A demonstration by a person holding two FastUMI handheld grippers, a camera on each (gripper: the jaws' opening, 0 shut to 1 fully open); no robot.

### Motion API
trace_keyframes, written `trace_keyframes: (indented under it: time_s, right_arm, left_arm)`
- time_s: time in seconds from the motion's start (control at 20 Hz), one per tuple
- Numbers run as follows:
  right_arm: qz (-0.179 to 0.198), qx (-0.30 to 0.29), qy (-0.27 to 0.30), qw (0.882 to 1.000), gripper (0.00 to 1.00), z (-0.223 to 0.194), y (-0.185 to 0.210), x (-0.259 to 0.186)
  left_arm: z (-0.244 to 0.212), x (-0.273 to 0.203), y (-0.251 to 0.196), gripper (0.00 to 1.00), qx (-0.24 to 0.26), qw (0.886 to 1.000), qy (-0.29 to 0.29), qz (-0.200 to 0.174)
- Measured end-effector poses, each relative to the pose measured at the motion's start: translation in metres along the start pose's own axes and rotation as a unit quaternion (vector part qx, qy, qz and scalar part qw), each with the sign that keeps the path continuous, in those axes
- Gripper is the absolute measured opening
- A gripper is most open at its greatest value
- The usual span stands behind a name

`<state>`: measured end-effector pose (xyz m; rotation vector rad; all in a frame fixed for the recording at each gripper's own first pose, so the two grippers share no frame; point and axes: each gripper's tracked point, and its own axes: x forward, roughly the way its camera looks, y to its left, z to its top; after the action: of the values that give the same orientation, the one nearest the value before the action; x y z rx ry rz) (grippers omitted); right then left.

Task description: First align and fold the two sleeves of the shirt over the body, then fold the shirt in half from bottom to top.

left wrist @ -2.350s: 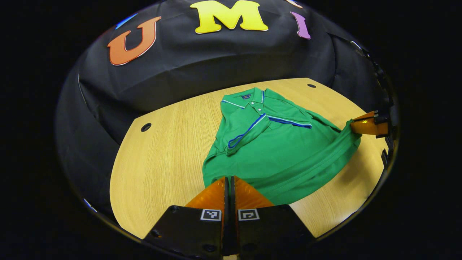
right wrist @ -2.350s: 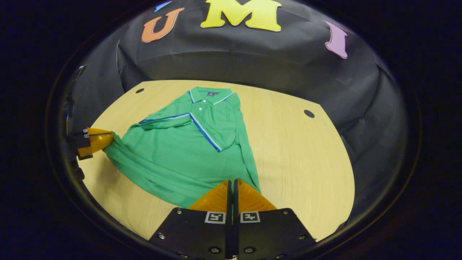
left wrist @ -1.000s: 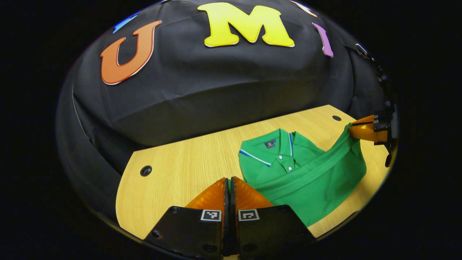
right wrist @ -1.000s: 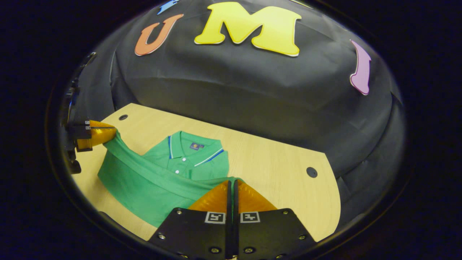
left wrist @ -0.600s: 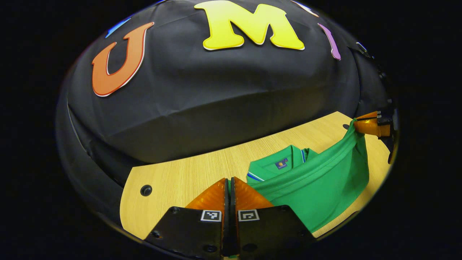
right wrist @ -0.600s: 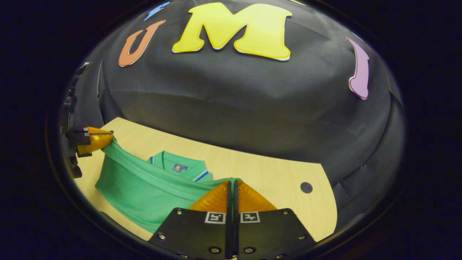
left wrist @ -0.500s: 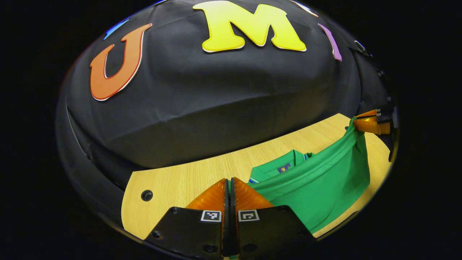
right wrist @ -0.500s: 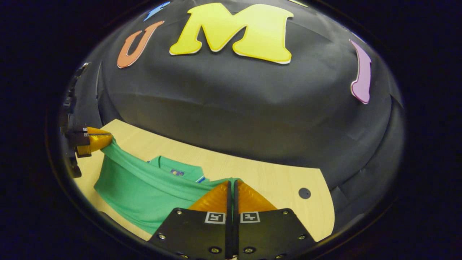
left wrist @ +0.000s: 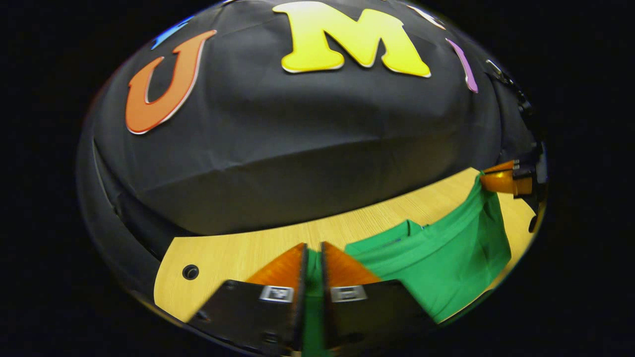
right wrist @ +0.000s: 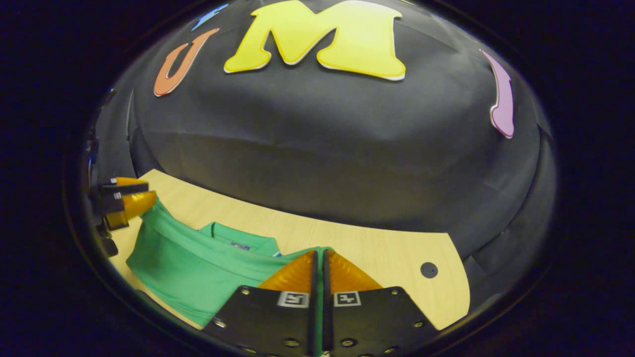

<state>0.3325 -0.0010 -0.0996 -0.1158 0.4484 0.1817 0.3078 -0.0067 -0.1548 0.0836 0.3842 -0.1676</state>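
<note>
The green polo shirt lies on the wooden table with its lower half brought up over the body, so that little more than the collar peeks out behind the hem. My left gripper stands open at the hem's left corner, and green cloth still lies in the gap between its fingers. My right gripper is shut on the hem's right corner. In the right gripper view the shirt stretches left to the left gripper, whose fingers stand apart. In the left gripper view the right gripper pinches the far corner.
Bare table lies beyond the collar up to the booth's black cloth wall. A round cable hole sits near the table's left corner and another cable hole near the right corner.
Both grippers carried the hem forward over the shirt's body up to the collar. In the last half second my left gripper's fingers parted; the right gripper's fingers have stayed on the hem.
</note>
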Motion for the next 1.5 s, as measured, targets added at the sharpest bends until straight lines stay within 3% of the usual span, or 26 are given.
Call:
trace_keyframes:
  time_s: [0.05,0.1,0.3,0.65,0.85,0.9,1.05,1.2,1.5]
  right_arm:
    - [0.003,0.014,0.013,1.0,0.54,-0.01,0.002,0.016]
    - [0.004,0.019,0.024,1.0,0.99,-0.024,0.003,0.021]
    - [-0.005,0.009,0.022,1.0,0.94,-0.036,0.008,0.014]
    - [0.001,0.006,-0.016,1.0,0.94,-0.011,0.015,-0.026]
    - [0.014,0.021,-0.043,0.999,0.94,-0.004,0.029,-0.073]
    - [0.018,0.029,-0.05,0.998,0.89,-0.004,0.033,-0.087]
    - [0.024,0.041,-0.072,0.996,0.98,-0.003,0.042,-0.129]
    - [0.024,0.043,-0.094,0.994,0.94,-0.002,0.048,-0.173]
    - [0.017,0.065,-0.139,0.988,0.93,-0.007,0.047,-0.259]
  left_arm:
    - [-0.006,0.006,-0.009,0.96,-0.01,1.0,0.007,-0.012]
    - [-0.016,0.008,-0.011,0.95,-0.007,1.0,0.022,-0.009]
    - [-0.027,0.003,-0.014,0.99,0.027,0.999,0.031,-0.004]
    - [-0.002,-0.035,-0.015,0.99,0.01,1.0,0.008,0.009]
    - [0.022,-0.08,-0.025,0.99,-0.011,0.999,-0.027,0.019]
    - [0.03,-0.094,-0.026,0.99,-0.013,0.999,-0.041,0.022]
    - [0.052,-0.135,-0.038,0.99,-0.019,0.997,-0.076,0.023]
    - [0.068,-0.177,-0.045,0.98,-0.032,0.995,-0.097,0.022]
    - [0.07,-0.253,-0.042,0.98,-0.073,0.99,-0.115,0.038]
